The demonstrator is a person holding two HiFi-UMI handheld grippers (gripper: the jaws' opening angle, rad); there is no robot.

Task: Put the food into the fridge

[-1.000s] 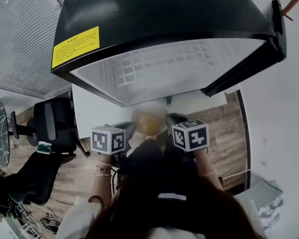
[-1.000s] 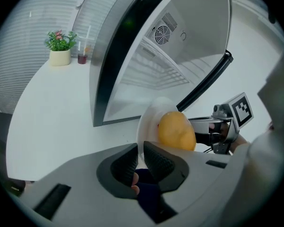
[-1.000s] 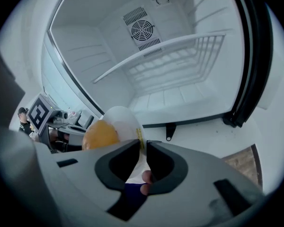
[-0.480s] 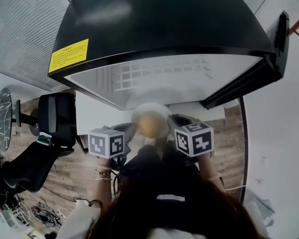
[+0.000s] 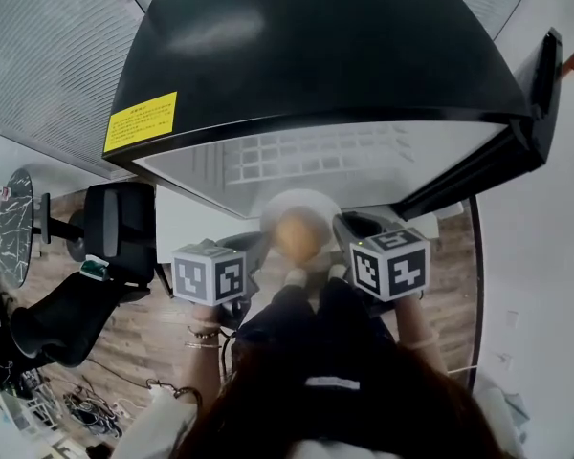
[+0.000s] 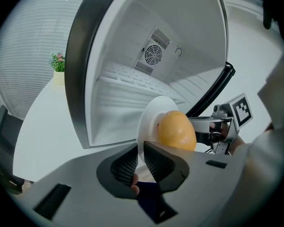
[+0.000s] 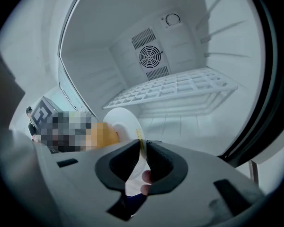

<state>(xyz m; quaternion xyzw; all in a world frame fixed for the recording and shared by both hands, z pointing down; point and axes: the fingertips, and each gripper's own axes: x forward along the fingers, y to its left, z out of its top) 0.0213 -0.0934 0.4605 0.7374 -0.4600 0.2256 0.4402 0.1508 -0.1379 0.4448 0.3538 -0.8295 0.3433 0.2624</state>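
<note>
A white plate (image 5: 318, 205) carries a round orange-yellow bun (image 5: 298, 233); the plate (image 6: 154, 112) and bun (image 6: 176, 129) also show in the left gripper view. My left gripper (image 6: 138, 162) is shut on the plate's near rim, and my right gripper (image 7: 143, 155) is shut on the opposite rim of the plate (image 7: 120, 119). The bun (image 7: 102, 134) is partly blurred in the right gripper view. Both hold the plate in front of the open mini fridge (image 5: 297, 75), whose white inside (image 7: 180, 46) has a wire shelf (image 7: 175, 90).
The fridge door (image 5: 502, 137) stands open at the right. A black office chair (image 5: 105, 247) sits on the wooden floor at the left, near a white table (image 6: 47, 122) with a small potted plant (image 6: 58, 67). Cables (image 5: 86, 414) lie on the floor.
Both grippers have lifted the plate with the bun upward and closer to the fridge opening. The fridge now fills more of the head view.
</note>
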